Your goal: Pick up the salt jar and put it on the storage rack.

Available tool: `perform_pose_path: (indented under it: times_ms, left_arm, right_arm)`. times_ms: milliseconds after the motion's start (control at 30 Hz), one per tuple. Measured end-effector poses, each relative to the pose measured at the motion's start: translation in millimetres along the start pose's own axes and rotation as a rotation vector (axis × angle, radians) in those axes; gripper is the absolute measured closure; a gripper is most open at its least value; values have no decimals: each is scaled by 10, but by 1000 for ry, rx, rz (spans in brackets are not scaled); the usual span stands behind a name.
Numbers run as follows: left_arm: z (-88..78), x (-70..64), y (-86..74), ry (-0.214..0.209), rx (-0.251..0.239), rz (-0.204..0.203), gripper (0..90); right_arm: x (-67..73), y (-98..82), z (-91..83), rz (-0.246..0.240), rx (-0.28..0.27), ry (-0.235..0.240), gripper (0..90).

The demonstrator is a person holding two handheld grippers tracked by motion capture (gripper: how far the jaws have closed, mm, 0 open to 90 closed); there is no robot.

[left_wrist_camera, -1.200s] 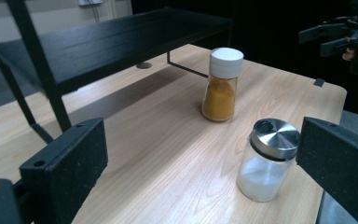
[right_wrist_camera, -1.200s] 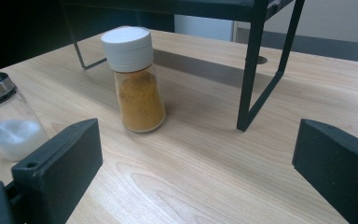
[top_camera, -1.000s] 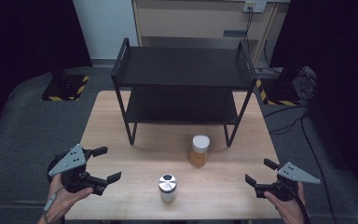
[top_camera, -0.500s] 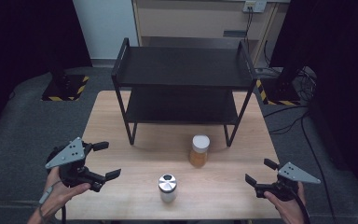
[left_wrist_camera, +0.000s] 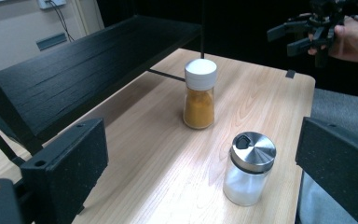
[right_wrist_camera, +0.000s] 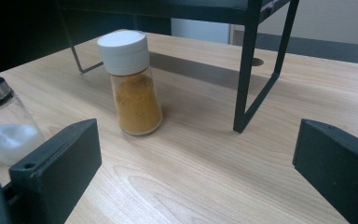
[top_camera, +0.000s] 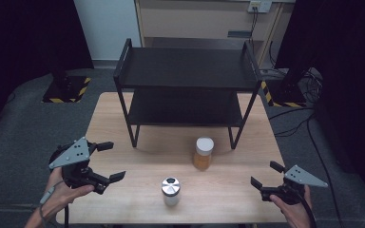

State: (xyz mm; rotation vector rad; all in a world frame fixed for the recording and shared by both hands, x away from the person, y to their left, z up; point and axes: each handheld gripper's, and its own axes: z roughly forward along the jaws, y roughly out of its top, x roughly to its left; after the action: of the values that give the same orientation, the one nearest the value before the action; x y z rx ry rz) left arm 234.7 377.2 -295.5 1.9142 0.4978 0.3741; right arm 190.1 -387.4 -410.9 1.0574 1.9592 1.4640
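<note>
Orange powder fills the lower part of the spice jar (top_camera: 203, 153), which stands upright under a white screw cap on the wooden table (top_camera: 123, 118), just in front of the black rack's near right leg. In the right gripper view the jar (right_wrist_camera: 131, 81) sits left of that leg, with bare wood between them. Nearer the person and a little to the left stands a clear glass shaker (top_camera: 170, 191) with a brushed metal lid, white grains in its bottom; it is apart from the spice jar, and the left gripper view shows the shaker (left_wrist_camera: 250, 167) closer to the camera than the jar (left_wrist_camera: 199, 93).

The two-tier black rack (top_camera: 185, 71) occupies the far half of the table, both shelves bare.

The left gripper (top_camera: 108, 161) hovers over the table's near left corner, held in a hand, its jaws spread wide with nothing between them. The right gripper (top_camera: 267, 175) hangs at the near right edge, likewise gaping and empty; from the left gripper view it (left_wrist_camera: 292, 37) appears beyond the table's far corner, gripped by a hand (left_wrist_camera: 354, 42).
</note>
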Motion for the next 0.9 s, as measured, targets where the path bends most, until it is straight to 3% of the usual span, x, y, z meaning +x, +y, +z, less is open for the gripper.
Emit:
perform_pose_path:
  times_ms: [267,900]
  left_arm:
    - [65,-11,69,-7,37,20,11]
    - [355,22,153,-74,109,33,11]
  right_arm:
    - [1,-3,-3,-2,-2,-2,10]
    - [2,1,-3,-7,2,-1,13]
